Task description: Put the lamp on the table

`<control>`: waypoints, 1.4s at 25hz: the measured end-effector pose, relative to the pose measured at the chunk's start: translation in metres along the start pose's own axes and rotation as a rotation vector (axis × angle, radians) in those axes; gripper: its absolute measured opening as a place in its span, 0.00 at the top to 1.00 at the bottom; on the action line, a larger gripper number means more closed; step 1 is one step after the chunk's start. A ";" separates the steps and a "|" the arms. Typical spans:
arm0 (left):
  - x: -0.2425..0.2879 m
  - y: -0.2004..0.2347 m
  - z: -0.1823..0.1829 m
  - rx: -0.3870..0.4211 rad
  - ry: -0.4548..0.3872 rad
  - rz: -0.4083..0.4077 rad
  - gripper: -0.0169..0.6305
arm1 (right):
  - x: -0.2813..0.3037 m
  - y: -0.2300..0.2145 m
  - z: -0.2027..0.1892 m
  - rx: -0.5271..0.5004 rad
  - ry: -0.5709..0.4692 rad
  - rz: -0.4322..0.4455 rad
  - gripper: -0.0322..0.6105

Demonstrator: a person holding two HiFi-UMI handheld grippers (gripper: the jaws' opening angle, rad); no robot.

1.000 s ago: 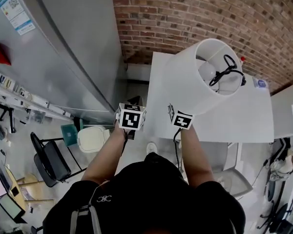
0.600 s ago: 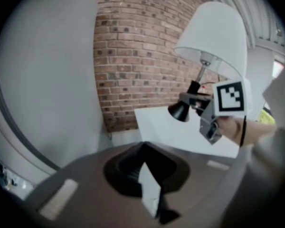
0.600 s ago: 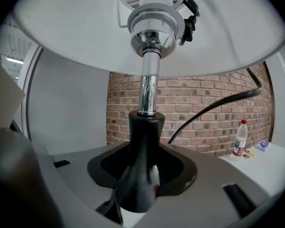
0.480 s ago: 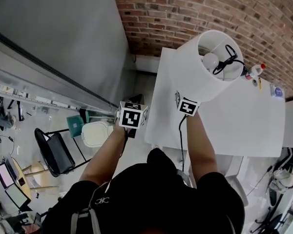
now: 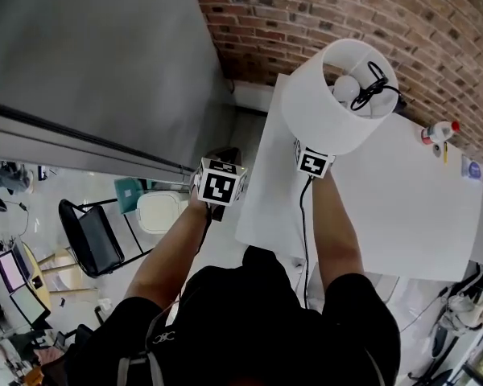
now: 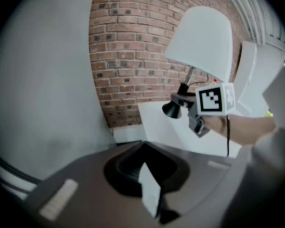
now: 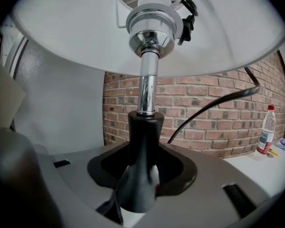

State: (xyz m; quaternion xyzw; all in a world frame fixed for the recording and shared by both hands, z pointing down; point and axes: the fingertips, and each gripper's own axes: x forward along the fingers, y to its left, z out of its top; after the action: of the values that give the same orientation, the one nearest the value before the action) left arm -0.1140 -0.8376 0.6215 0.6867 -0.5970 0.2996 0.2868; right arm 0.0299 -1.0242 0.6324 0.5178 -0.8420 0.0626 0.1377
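Had the lamp (image 5: pixel 332 107) clamped in the right gripper (image 7: pixel 140 198), jaws closed on its black flared foot just below the chrome tube. Held it roughly upright, white shade up and open end toward the brick wall (image 5: pixel 346 6), above the near-left corner of the white table (image 5: pixel 386 207). From the left gripper view, looked clear of the tabletop, foot not set down. Saw the bulb and a loop of cable inside the top of the shade. Saw the black cord (image 5: pixel 303 215) running from under the shade, along the right forearm and off the near table edge. Carried nothing in the left gripper (image 6: pixel 152 198): jaws together, empty, pointed toward the lamp. Held it off the table's left side, well apart from the lamp, over the floor next to a tall grey cabinet (image 5: pixel 88 55). Spotted a clear bottle (image 5: pixel 439 131) with a red cap standing upright at the table's far edge by the wall, well apart from the lamp. Noted a black chair (image 5: pixel 88 244) on the floor at lower left.
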 end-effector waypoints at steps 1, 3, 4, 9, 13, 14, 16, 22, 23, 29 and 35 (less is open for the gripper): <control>0.002 0.003 -0.001 0.007 0.007 0.006 0.97 | 0.006 0.002 -0.004 -0.001 0.006 0.003 0.70; 0.007 0.012 -0.003 0.012 0.022 0.019 0.97 | 0.016 0.008 -0.009 -0.003 0.008 0.013 0.70; 0.009 0.016 -0.004 0.011 0.029 0.025 0.97 | 0.021 0.012 -0.010 -0.004 0.005 0.019 0.70; 0.019 0.027 -0.008 0.010 0.053 0.035 0.97 | 0.041 0.020 -0.018 -0.013 0.024 0.025 0.70; 0.024 0.033 -0.010 0.005 0.049 0.036 0.97 | 0.047 0.026 -0.022 -0.031 0.027 0.035 0.70; 0.025 0.034 -0.011 -0.003 0.054 0.036 0.97 | 0.048 0.028 -0.023 -0.034 0.025 0.043 0.70; 0.025 0.034 -0.014 -0.012 0.060 0.035 0.97 | 0.051 0.031 -0.030 -0.032 0.027 0.057 0.70; 0.024 0.035 -0.028 -0.033 0.077 0.042 0.97 | 0.054 0.037 -0.048 -0.053 0.036 0.064 0.70; 0.023 0.037 -0.030 -0.034 0.078 0.046 0.97 | 0.055 0.039 -0.049 -0.063 0.029 0.065 0.70; 0.016 0.041 -0.038 -0.048 0.083 0.074 0.97 | 0.053 0.037 -0.041 -0.076 0.000 0.028 0.70; 0.011 0.040 -0.044 -0.054 0.085 0.078 0.97 | 0.054 0.037 -0.044 -0.045 0.002 0.040 0.69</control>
State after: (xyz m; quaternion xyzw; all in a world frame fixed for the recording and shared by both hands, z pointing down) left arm -0.1560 -0.8165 0.6606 0.6415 -0.6185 0.3234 0.3183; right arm -0.0183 -1.0428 0.6922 0.4975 -0.8534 0.0470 0.1486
